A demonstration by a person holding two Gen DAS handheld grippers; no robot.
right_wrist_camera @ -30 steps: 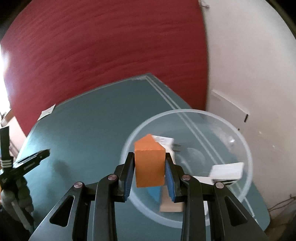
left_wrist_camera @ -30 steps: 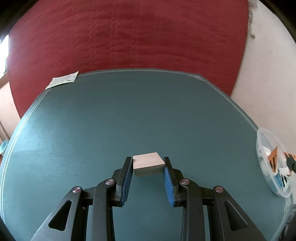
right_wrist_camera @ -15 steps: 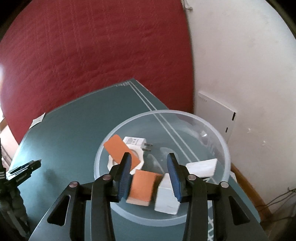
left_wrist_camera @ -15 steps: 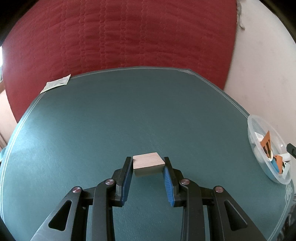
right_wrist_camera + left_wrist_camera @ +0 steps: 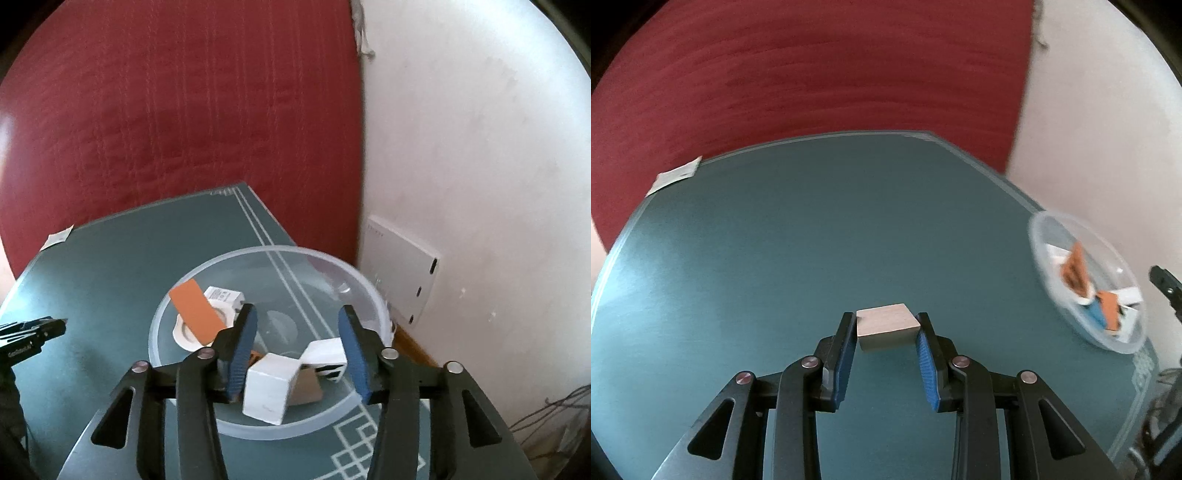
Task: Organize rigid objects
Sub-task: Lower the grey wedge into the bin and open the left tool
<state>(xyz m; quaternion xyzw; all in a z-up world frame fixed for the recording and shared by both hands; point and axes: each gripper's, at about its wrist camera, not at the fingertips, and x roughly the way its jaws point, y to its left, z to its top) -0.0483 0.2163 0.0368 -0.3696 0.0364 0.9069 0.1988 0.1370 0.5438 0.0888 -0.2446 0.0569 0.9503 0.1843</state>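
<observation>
Left wrist view: the left gripper (image 5: 886, 330) is clamping a pale wooden block (image 5: 887, 326) between its blue pads (image 5: 926, 365), carrying it above the teal table (image 5: 775, 240). The block is sitting squarely at the fingertips, its flat side faces against the pads. It looks stiff, light and dry-surfaced, so a modest squeeze across those parallel faces should be holding it without slipping. Far ahead and to the left of the tool, a paper slip (image 5: 675, 176) is lying at the table's edge. Off to the right, a clear plastic bowl (image 5: 1039, 236) is waiting with orange and white pieces inside.

Right wrist view: the right gripper (image 5: 297, 334) is hovering over the same bowl (image 5: 177, 295), jaws spread wide and holding nothing. Below the fingers, a white box (image 5: 269, 387) is leaning among other pieces; to the left, an orange block (image 5: 194, 312) is resting across a white roll of tape (image 5: 183, 334). These hard pieces would likely clatter, so the wooden block probably wants a low release.
</observation>
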